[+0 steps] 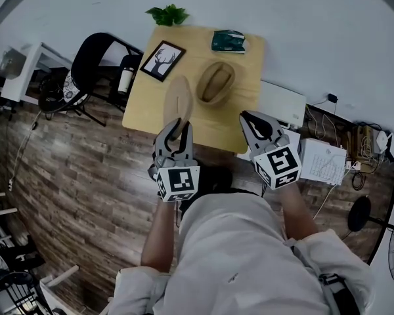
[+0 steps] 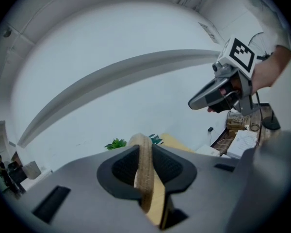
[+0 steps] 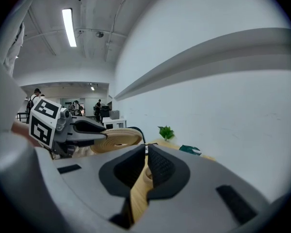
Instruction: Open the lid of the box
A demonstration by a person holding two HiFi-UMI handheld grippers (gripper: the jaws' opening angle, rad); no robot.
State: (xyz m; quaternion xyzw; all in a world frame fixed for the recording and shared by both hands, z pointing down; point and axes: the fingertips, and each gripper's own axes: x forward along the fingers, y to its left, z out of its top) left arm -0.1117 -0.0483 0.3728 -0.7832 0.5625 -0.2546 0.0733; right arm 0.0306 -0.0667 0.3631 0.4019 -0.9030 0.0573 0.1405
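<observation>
An oval woven box (image 1: 216, 83) stands open on the light wooden table (image 1: 143, 110). Its flat oval lid (image 1: 178, 104) is lifted off and held on edge to the left of the box. My left gripper (image 1: 175, 126) is shut on the lid's near rim; in the left gripper view the lid (image 2: 146, 178) is pinched between the pads of that gripper (image 2: 145, 152). My right gripper (image 1: 249, 118) hovers over the table's near right corner, apart from the box, with its jaws together and nothing held. The right gripper view shows its tips (image 3: 146, 149) closed, with the lid (image 3: 119, 139) off to the left.
A framed deer picture (image 1: 162, 60) lies at the table's left, a green plant (image 1: 167, 14) at its far edge and a dark green packet (image 1: 228, 41) at the far right. A black chair (image 1: 92, 61) stands left of the table, and a white unit (image 1: 281, 104) and papers (image 1: 323, 161) on the right.
</observation>
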